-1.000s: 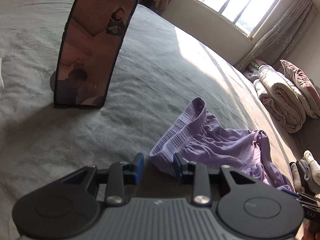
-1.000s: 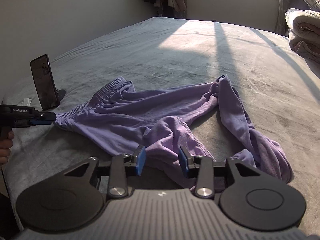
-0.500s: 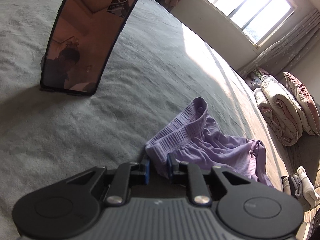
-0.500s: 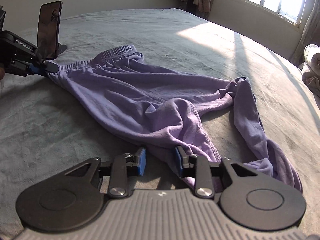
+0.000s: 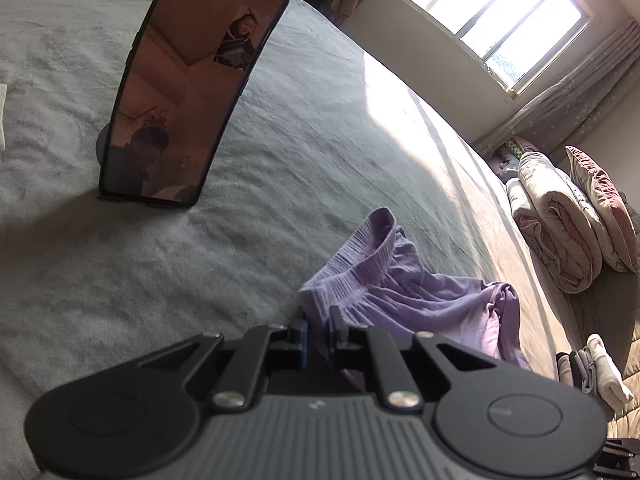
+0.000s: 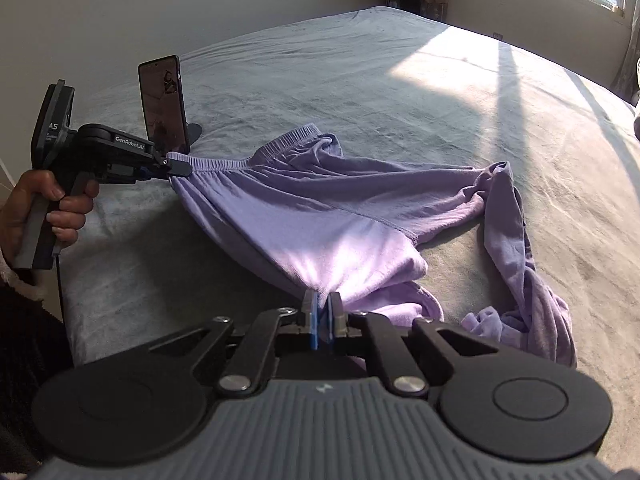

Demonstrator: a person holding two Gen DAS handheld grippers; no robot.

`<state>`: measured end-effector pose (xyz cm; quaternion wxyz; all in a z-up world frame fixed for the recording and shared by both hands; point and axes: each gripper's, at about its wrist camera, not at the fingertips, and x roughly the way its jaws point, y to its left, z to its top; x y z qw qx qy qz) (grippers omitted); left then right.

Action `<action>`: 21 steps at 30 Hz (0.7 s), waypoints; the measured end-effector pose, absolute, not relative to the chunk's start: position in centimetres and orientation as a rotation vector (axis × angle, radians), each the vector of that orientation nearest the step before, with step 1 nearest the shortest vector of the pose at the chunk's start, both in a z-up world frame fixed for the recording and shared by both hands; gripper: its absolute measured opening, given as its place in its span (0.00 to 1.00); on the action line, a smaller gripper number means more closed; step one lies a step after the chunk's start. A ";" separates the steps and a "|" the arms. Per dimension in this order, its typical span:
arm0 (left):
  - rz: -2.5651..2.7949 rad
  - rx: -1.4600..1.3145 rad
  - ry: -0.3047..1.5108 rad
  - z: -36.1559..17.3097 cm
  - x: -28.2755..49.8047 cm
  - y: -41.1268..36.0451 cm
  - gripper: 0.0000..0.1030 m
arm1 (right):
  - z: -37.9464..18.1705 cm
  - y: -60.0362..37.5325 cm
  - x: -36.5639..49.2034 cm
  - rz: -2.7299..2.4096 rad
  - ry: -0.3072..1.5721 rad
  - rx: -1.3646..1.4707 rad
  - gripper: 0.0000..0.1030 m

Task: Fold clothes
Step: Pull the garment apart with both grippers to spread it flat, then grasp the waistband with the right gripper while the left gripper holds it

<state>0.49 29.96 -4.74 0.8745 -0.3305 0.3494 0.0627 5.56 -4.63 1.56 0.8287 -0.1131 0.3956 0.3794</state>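
Purple pants [image 6: 320, 208] lie on a grey bed [image 6: 400, 92], stretched taut between my two grippers. In the right wrist view, my left gripper [image 6: 178, 168] pinches the elastic waistband corner at the left, held by a hand [image 6: 60, 208]. My right gripper [image 6: 323, 304] clamps the lower edge of the pants near the crotch, its jaws still closing on the fabric. One leg trails crumpled to the right. In the left wrist view, my left gripper [image 5: 318, 318] is closing on the waistband [image 5: 360, 248] of the pants [image 5: 420, 300], with cloth between its pads.
A phone [image 5: 192, 88] stands on a small stand on the bed, just behind the left gripper, also visible as the phone [image 6: 164, 104] in the right wrist view. Folded quilts and a pillow [image 5: 560, 232] are stacked at the bed's right side. Sunlight falls across the far half.
Both grippers' jaws have narrowed onto the fabric. The right gripper has lifted its edge, and the pants now stretch taut between the two grippers instead of lying slack.
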 end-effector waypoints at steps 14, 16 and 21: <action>0.067 -0.689 0.746 -7.2 -1.2 30.5 0.30 | -0.4 -1.0 7.9 0.741 0.945 -0.240 0.39; 0.053 -0.705 0.729 -7.4 -1.1 30.8 0.30 | -0.2 0.3 8.9 0.746 0.943 -0.209 0.40; 0.013 -0.726 0.688 -8.0 -1.1 31.5 0.27 | 0.2 4.9 12.4 0.754 0.952 -0.079 0.40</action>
